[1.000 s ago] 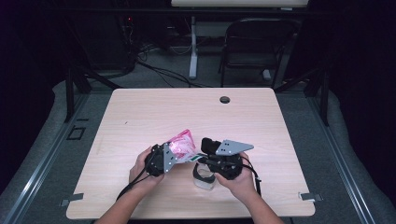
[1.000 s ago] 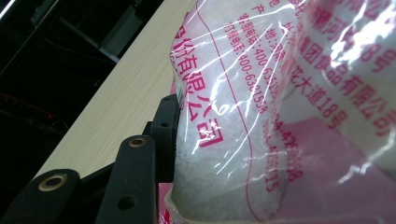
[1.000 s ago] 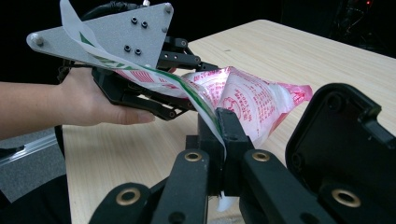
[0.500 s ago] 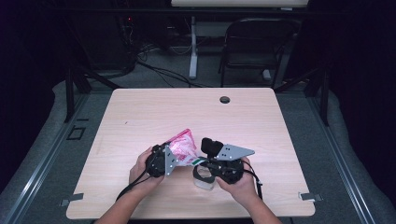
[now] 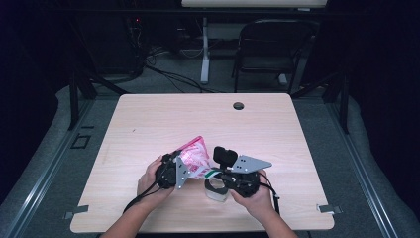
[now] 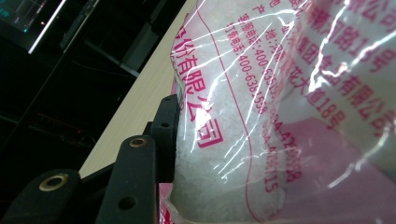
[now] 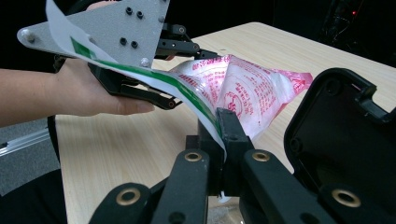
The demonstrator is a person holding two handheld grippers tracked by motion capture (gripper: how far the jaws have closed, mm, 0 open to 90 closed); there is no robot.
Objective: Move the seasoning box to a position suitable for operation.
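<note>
Little has moved since the earlier frames: the right gripper has shifted only slightly and both hands hold their places over the near edge of the table. The left gripper has its jaws clamped on the bag, with one finger pressed into the film; the bag bulges up and away from it. The right gripper's jaws are closed tight on a white-and-green strip that arcs from its fingers to the bag, just beyond them. A clear cup sits below the right gripper. For a clean tear, the advice is to hold the bag firm, pull the strip steadily along its line, and keep the opening raised so nothing spills. The bag is clear plastic with pink print, filled with white crystals, pinched to a point at its far corner.
</note>
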